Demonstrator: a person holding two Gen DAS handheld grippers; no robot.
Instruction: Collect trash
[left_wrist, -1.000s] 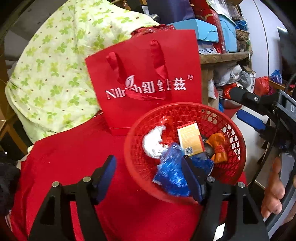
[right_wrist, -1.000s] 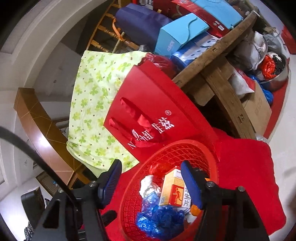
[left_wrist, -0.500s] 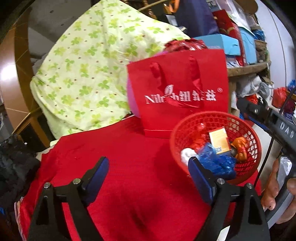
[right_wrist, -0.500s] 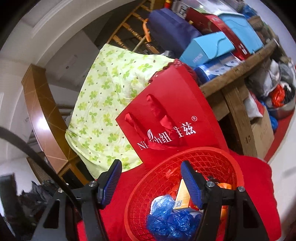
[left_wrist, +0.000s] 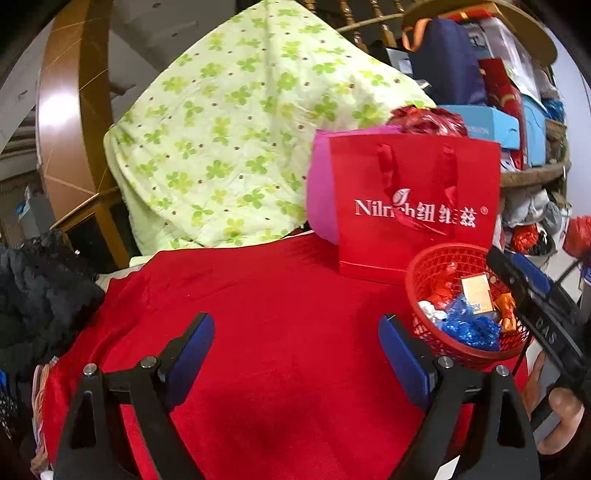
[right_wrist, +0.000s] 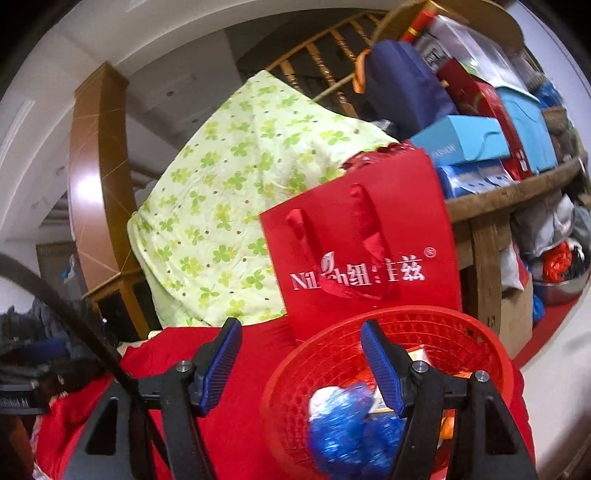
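Note:
A red mesh basket (left_wrist: 421, 332) (right_wrist: 406, 314) stands on the red tablecloth (left_wrist: 277, 295). It holds a blue crumpled wrapper (left_wrist: 469, 328) (right_wrist: 343, 417), a yellow box (left_wrist: 476, 290), an orange wrapper (left_wrist: 506, 312) and a white wad (left_wrist: 430, 306). My left gripper (left_wrist: 295, 325) hovers over bare cloth to the left of the basket, its jaws opening with nothing between them. My right gripper (right_wrist: 301, 328) is open and empty above the basket's near left rim; its right finger overlaps the basket in this view.
A red gift bag (left_wrist: 417, 206) (right_wrist: 369, 258) stands just behind the basket. A green clover blanket (left_wrist: 240, 129) is draped behind the table. Stacked boxes fill a wooden shelf (right_wrist: 498, 195) at right. Dark clothing (left_wrist: 37, 295) lies at left. A hand (left_wrist: 561, 410) holds the right gripper.
My left gripper has pulled back and leftward off the basket, and its jaws have widened. The right gripper has rolled closer to upright and drawn back slightly; its gap is unchanged.

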